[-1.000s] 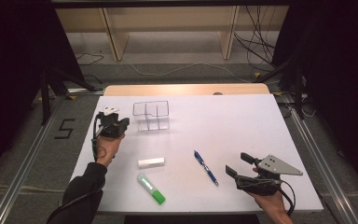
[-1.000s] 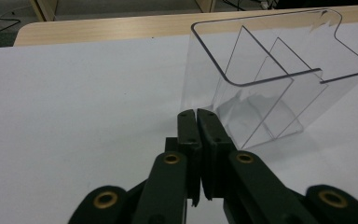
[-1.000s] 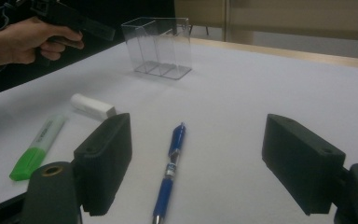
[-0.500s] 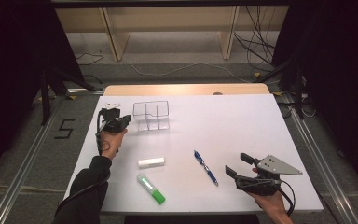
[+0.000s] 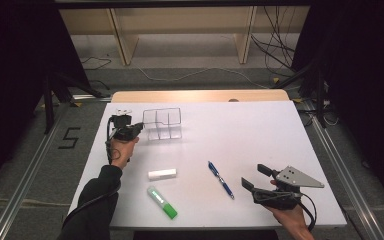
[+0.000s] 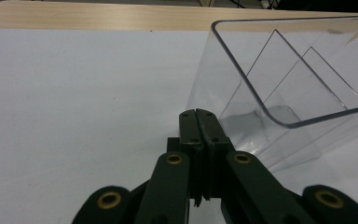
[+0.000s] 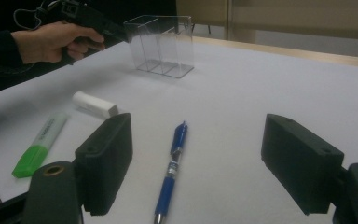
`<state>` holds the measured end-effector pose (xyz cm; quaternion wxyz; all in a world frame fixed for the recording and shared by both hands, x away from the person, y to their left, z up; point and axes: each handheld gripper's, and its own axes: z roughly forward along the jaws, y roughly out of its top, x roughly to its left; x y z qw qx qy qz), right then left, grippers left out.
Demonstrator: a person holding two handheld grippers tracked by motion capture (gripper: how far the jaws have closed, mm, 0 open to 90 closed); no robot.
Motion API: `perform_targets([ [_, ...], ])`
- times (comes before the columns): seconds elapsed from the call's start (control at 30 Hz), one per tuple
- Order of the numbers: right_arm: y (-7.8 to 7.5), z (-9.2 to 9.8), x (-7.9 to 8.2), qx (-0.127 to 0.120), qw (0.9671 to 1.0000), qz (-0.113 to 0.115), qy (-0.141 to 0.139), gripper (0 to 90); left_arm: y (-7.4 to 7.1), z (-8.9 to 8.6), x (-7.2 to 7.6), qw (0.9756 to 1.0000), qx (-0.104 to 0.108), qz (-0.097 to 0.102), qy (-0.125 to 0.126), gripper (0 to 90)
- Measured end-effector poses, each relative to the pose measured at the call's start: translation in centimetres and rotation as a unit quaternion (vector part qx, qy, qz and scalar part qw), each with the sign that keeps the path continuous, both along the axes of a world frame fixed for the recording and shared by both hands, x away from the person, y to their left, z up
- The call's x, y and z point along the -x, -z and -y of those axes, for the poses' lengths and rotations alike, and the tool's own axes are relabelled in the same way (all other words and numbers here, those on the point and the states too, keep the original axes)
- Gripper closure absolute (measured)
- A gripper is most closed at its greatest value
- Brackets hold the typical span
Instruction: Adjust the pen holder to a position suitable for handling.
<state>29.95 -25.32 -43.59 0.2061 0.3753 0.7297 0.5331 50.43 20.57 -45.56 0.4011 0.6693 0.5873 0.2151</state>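
A clear plastic organizer (image 5: 162,124) with three compartments stands at the table's far left. My left gripper (image 5: 139,128) is shut with nothing between its jaws, and its tip sits right by the organizer's (image 6: 279,88) left wall; I cannot tell if they touch. In the left gripper view the jaws (image 6: 199,122) meet flat together. My right gripper (image 5: 254,176) rests open at the near right. A blue pen (image 7: 175,158) lies on the table ahead of its jaws (image 7: 200,126), which hold nothing. In the right gripper view the left gripper (image 7: 121,33) is by the organizer (image 7: 163,44).
A white eraser (image 5: 162,174) and a green highlighter (image 5: 162,202) lie near the front left, and the blue pen (image 5: 221,180) lies near the front middle. The white table top (image 5: 240,130) has a wooden strip (image 5: 200,96) along its far edge.
My left gripper has moved a little to the right, up to the organizer's left side, and stayed shut. The right gripper has not moved.
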Motion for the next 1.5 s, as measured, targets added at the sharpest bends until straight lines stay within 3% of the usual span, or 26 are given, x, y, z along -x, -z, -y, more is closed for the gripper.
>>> perform_targets([
  [0.4,0.0,-0.1,0.0,0.002,1.0000,-0.001,-0.002,25.7,0.6,0.8,-1.0,0.9999,0.007,-0.006,-0.006,89.5],
  [0.9,0.0,-0.1,0.0,0.002,1.0000,-0.002,-0.003,25.7,0.4,2.4,-2.1,1.0000,0.004,-0.005,0.002,89.5],
  [1.5,0.0,0.0,0.0,0.003,1.0000,-0.003,-0.005,25.6,0.1,5.5,-3.1,0.9996,-0.006,-0.002,0.027,89.5],
])
